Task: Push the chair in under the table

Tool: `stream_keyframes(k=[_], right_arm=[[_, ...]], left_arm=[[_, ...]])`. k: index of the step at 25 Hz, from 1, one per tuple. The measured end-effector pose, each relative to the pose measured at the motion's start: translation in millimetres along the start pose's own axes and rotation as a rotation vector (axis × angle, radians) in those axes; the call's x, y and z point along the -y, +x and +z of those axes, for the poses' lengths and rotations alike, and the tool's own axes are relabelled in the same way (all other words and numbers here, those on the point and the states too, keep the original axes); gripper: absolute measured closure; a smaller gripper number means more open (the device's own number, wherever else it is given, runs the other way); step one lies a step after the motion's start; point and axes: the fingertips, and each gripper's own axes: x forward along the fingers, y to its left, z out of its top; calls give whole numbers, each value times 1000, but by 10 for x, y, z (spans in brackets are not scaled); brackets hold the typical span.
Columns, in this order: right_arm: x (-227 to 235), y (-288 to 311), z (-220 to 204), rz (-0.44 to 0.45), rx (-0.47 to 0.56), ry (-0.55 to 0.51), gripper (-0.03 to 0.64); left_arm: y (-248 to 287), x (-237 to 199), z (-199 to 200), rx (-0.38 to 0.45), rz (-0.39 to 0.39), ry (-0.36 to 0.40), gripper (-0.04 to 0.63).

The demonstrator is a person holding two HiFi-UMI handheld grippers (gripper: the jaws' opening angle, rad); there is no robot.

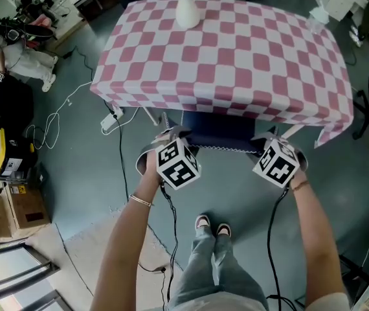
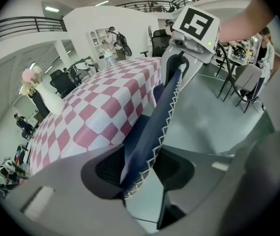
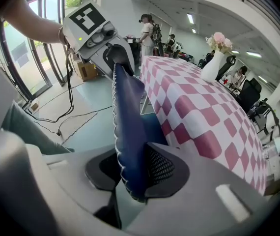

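Table in pink checks, grey floor

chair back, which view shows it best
Right gripper view: the chair back fills the middle, broad and sharp, clamped in the right hand-held gripper. Left gripper view shows a narrower strip. Head view shows only its top, under the tablecloth edge.

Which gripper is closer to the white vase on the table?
Left. The left gripper, at the left end of the chair back, is nearly in line with the vase; the right gripper, at the other end, sits farther off to the side.
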Motion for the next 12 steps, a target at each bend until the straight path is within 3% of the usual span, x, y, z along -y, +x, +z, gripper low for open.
stream_keyframes(k=[6, 12], right_arm=[[-11, -11, -1, 10, 2, -1, 508], [-54, -14, -10, 76, -13, 11, 499]], left_arm=[[-8, 10, 1, -2, -6, 6, 433], [-5, 85, -50, -44, -84, 38, 436]])
